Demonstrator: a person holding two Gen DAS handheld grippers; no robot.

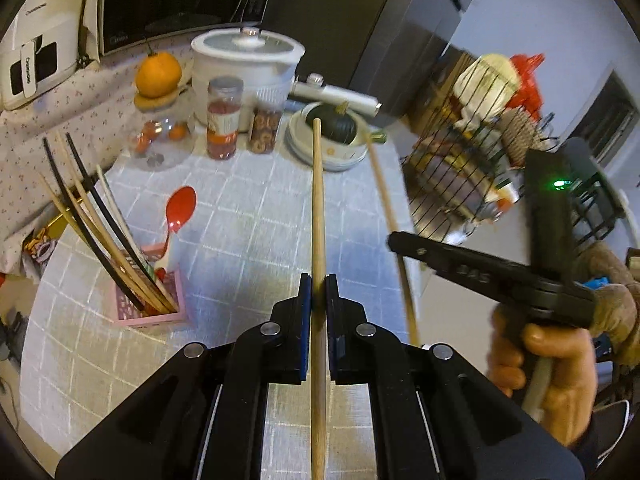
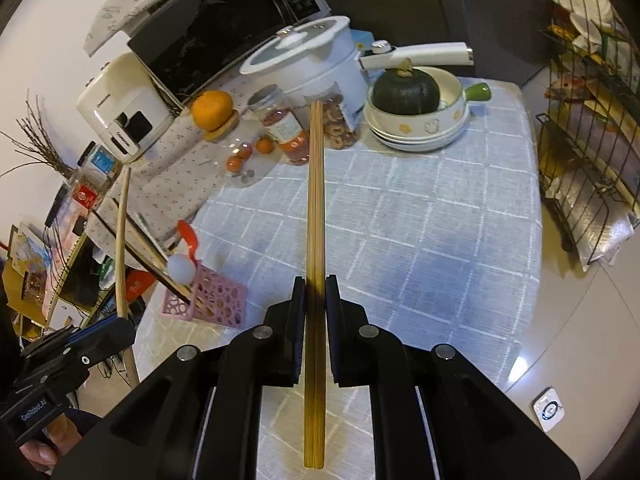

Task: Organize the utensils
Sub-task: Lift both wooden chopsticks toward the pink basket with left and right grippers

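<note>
My left gripper (image 1: 318, 284) is shut on a light wooden chopstick (image 1: 318, 208) that points forward over the table. My right gripper (image 2: 316, 286) is shut on a darker bamboo chopstick (image 2: 315, 200), also pointing forward above the table. A pink perforated holder (image 1: 150, 304) stands at the table's left edge with several black and wooden chopsticks (image 1: 92, 220) and a red spoon (image 1: 180, 210) in it. It shows in the right wrist view (image 2: 212, 302) too. The right gripper (image 1: 404, 246) with its chopstick (image 1: 384, 192) is to the right of my left one.
At the back of the checked tablecloth (image 2: 420, 240) stand a white pot (image 2: 308, 60), jars (image 2: 288, 124), an orange (image 2: 212, 110) and a bowl stack (image 2: 420, 132) with a green squash. A wire rack (image 2: 592, 140) is off the table's right. A microwave (image 2: 224, 28) is behind.
</note>
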